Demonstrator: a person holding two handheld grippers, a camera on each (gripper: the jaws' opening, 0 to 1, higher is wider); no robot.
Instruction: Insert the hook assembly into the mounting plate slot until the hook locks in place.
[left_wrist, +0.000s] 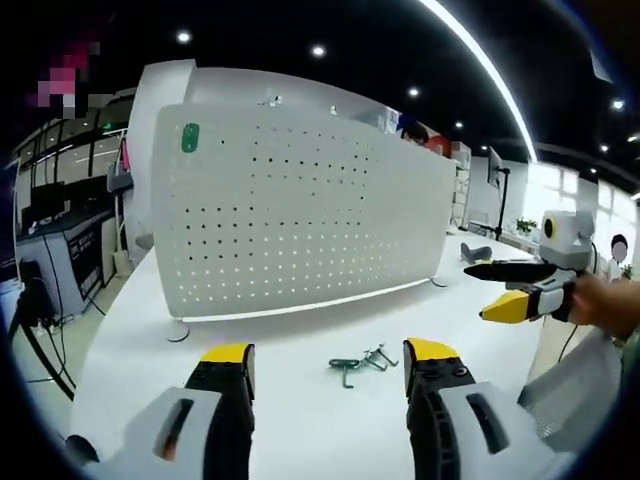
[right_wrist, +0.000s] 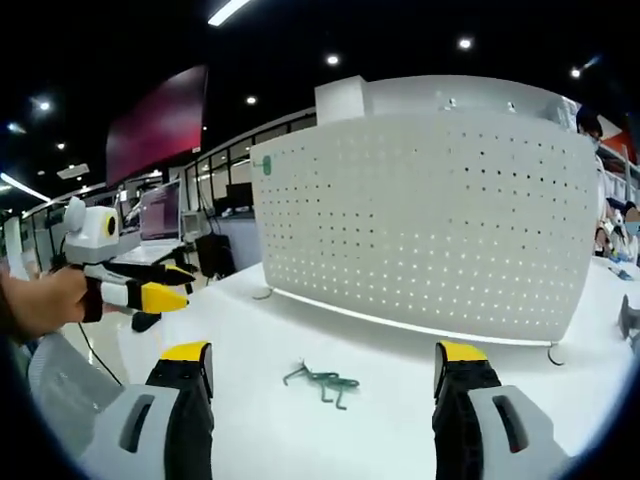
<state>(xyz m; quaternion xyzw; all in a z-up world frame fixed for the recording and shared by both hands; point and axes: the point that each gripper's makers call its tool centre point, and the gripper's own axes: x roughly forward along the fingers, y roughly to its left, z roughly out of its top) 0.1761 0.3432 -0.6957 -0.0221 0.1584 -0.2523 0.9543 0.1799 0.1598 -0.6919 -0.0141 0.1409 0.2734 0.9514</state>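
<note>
Currently both grippers, left and right, stand wide and empty. Small hooks lie on the white table at twelve o'clock, perhaps two tangled together. Beyond stands the pegboard. Separate one hook before pinching.

The hooks are too small to count or tell apart.

White table, ceiling lights, desk with monitors behind
</note>
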